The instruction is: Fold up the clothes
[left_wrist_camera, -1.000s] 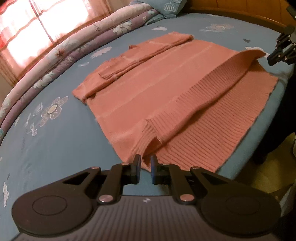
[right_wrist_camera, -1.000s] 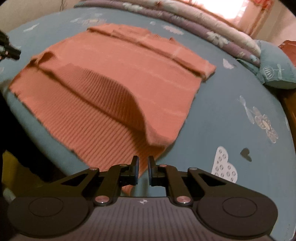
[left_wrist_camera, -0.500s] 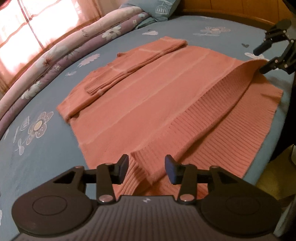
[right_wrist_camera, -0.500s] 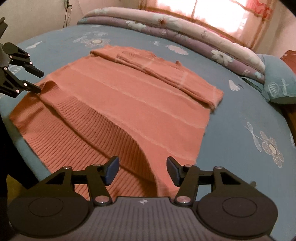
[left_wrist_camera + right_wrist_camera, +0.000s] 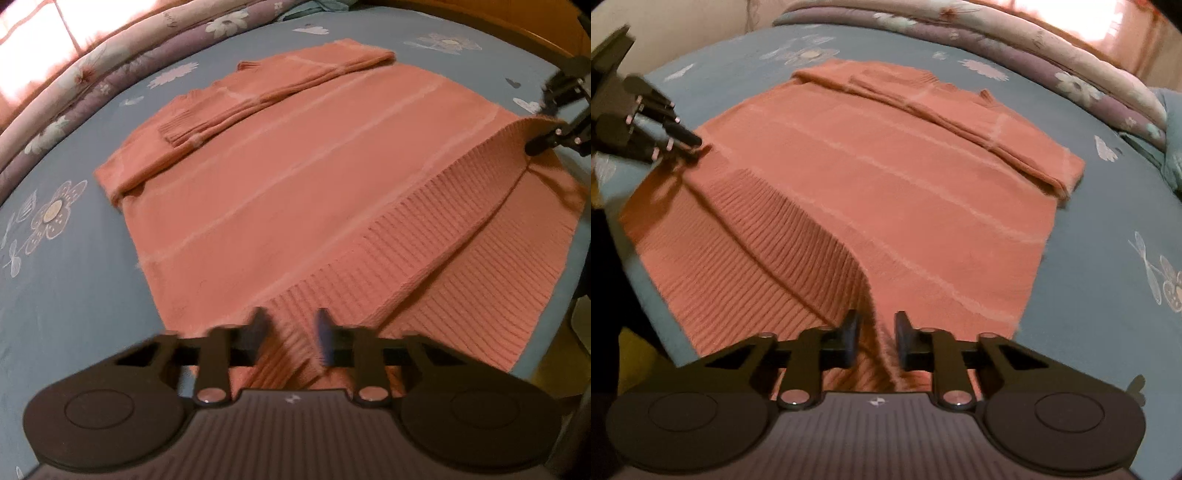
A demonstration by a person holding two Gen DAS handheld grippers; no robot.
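Lying flat on blue bedsheet, salmon sweater, left gripper and right gripper spread, straddling its ribbed hem.

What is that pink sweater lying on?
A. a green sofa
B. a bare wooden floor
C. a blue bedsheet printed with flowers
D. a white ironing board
C: the pink sweater lies spread flat on a blue bedsheet with white flower prints, and a rolled floral quilt runs along its far side.
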